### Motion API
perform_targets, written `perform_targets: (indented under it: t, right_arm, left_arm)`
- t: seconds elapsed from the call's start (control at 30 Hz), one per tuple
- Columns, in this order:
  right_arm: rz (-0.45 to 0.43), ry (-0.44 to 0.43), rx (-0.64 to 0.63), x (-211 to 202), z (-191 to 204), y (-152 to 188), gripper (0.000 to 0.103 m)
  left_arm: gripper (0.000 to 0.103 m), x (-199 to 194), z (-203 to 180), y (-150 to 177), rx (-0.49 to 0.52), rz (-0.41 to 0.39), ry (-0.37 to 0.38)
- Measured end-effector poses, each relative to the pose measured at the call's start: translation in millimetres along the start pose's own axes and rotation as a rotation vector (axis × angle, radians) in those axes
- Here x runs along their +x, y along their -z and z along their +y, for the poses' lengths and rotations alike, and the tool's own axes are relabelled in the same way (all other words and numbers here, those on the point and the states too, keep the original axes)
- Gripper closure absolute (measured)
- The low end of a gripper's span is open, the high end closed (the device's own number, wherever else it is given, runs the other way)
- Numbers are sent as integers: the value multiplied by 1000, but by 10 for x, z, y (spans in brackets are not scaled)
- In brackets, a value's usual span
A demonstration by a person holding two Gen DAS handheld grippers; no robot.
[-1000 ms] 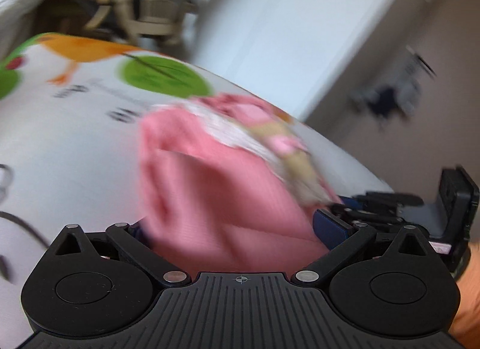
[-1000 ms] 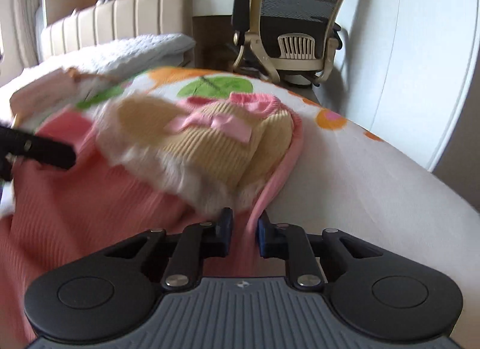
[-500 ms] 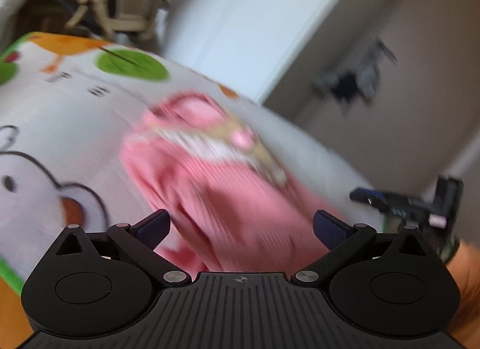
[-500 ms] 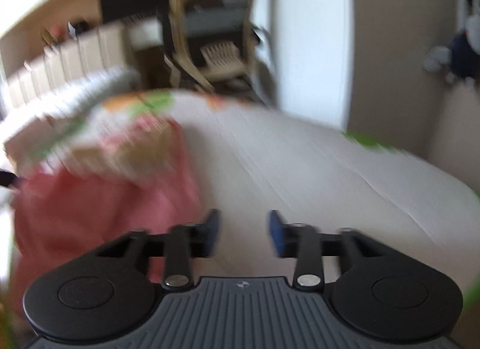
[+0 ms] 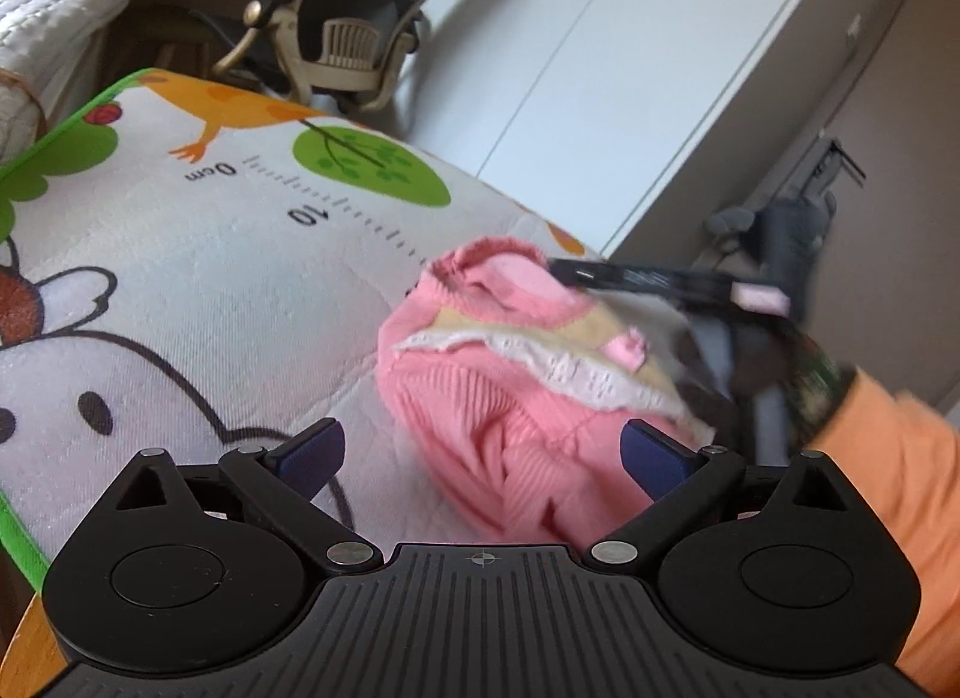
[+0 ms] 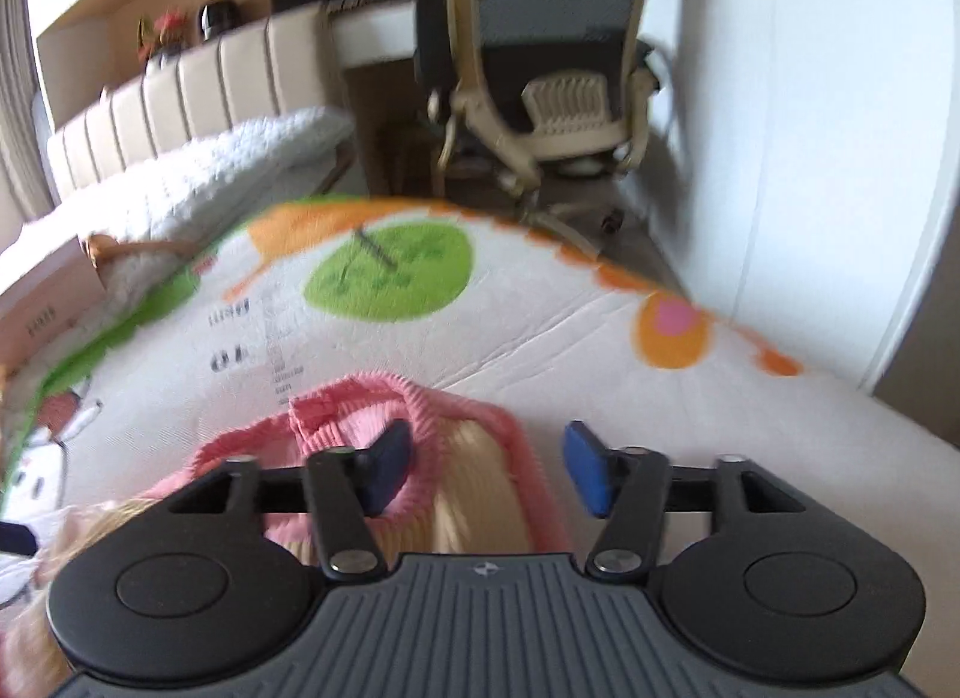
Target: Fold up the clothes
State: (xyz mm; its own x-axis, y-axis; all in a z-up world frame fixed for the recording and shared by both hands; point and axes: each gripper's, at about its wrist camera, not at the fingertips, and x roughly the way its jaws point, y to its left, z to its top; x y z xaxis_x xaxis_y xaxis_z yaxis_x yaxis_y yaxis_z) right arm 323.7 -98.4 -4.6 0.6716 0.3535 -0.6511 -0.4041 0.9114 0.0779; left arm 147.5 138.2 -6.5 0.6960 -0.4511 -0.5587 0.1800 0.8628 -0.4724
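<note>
Left gripper [image 5: 480, 452]: jaws wide apart, nothing between the pads, hovering just in front of the pink garment [image 5: 516, 398]. Right gripper [image 6: 489, 470]: also spread, empty, sitting over the collar end of the same garment; its left finger [image 6: 387, 470] overlaps the pink neckline in view, contact can't be confirmed.

Count: two grippers, one garment (pink rib knit, yellow yoke, white lace trim, one small pink bow [image 5: 627, 347]), one printed mat [image 5: 180, 278], one office chair [image 6: 540, 56], one white quilted blanket [image 6: 198, 176], one orange sleeve [image 5: 900, 488].

Garment lies bunched on the mat, near its right edge.

Hard to read: in the left wrist view the right gripper is a motion-blurred dark streak over the garment's far side; garment's lower part is cut off behind the right gripper body.

Versus 1.0 s ago: right jaws were pinched on the fabric, now released; left jaws were closed in on the cloth, now clear.
</note>
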Motion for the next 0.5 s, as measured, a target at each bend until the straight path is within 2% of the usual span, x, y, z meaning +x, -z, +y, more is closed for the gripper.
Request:
perform_targets:
  t: [0.07, 0.1, 0.13, 0.2, 0.27, 0.4, 0.43, 0.5]
  right_arm:
    - [21, 11, -54, 170, 104, 5, 62]
    - [-2, 15, -103, 129, 176, 44, 87]
    - [-28, 25, -143, 64, 243, 80, 91]
    - [-135, 57, -180, -276, 310, 103, 93]
    - [-285, 63, -198, -823, 296, 99, 93]
    - [-542, 127, -259, -1912, 259, 168, 93]
    - [-578, 144, -272, -2100, 246, 207, 93]
    - [-598, 175, -263, -2286, 191, 300, 93]
  left_arm:
    - [2, 36, 35, 40, 14, 5, -6]
    - [3, 37, 52, 47, 16, 1, -7]
    - [3, 28, 70, 42, 14, -9, -6]
    - [2, 18, 99, 23, 12, -28, 0]
    - [2, 88, 49, -70, 25, -52, 39]
    - [2, 241, -61, -256, 54, -95, 123]
    - [2, 346, -150, -303, 78, -81, 172]
    - [2, 579, -342, -354, 109, -34, 269]
